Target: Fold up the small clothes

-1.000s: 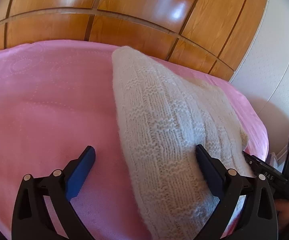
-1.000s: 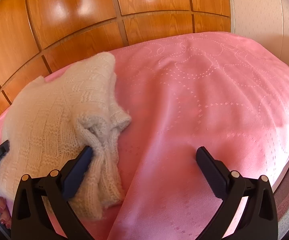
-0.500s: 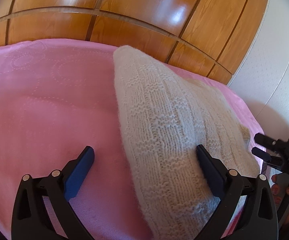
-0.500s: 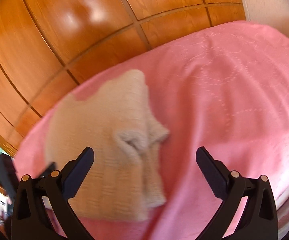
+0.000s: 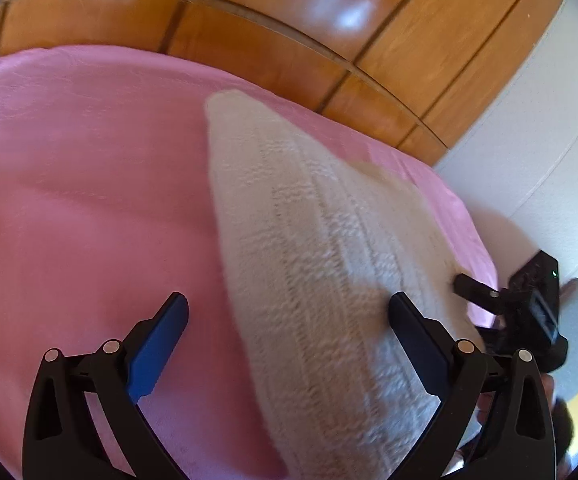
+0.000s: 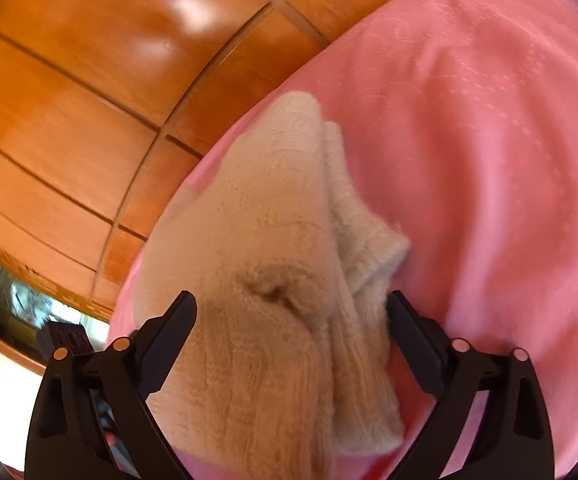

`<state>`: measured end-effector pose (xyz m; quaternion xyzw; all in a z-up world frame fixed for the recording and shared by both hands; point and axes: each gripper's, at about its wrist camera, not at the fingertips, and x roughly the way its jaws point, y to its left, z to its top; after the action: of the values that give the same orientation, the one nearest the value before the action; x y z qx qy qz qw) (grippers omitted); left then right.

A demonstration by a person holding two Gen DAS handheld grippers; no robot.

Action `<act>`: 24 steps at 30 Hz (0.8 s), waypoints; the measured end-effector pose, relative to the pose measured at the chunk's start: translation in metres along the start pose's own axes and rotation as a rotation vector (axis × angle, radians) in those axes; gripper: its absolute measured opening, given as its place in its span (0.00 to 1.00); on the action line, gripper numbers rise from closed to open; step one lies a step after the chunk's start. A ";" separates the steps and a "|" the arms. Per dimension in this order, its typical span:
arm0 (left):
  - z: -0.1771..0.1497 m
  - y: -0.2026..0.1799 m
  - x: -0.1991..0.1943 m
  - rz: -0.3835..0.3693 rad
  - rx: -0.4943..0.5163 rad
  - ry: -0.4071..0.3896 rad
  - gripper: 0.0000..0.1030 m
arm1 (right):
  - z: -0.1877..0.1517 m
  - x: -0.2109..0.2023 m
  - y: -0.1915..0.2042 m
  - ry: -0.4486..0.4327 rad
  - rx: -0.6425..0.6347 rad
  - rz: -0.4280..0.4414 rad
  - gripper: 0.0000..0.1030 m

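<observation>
Closing in on the knit's folded edge

Left view: my left claw (image 5: 288, 338) stands spread, grasping nothing, over the cream knit garment (image 5: 321, 264) on the pink bedspread (image 5: 89, 200) — I keep it low. Right view: my right claw (image 6: 292, 332) is closing astride the bunched sleeve (image 6: 369, 248) — I'd pinch both layers squarely.

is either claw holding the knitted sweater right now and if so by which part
Nothing is held. The right claw is closing around the sweater's near folded edge without pressing yet; the left claw stands open over it.
</observation>
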<state>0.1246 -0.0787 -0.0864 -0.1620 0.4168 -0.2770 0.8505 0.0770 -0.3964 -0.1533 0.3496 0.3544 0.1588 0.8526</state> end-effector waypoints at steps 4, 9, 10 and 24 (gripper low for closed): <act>-0.001 -0.011 0.020 -0.057 0.043 0.080 0.96 | 0.013 0.015 0.005 0.011 -0.025 -0.025 0.76; -0.005 -0.029 0.026 -0.002 0.150 0.081 0.85 | 0.012 0.018 0.007 0.013 -0.050 -0.020 0.56; -0.005 -0.028 0.024 -0.001 0.150 0.075 0.81 | 0.009 0.017 0.009 0.009 -0.063 -0.009 0.54; -0.025 -0.048 -0.041 0.161 0.405 -0.169 0.54 | -0.025 0.014 0.087 -0.077 -0.310 -0.063 0.42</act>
<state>0.0680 -0.0929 -0.0516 0.0231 0.2914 -0.2718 0.9169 0.0668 -0.3151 -0.1111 0.2085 0.3034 0.1710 0.9139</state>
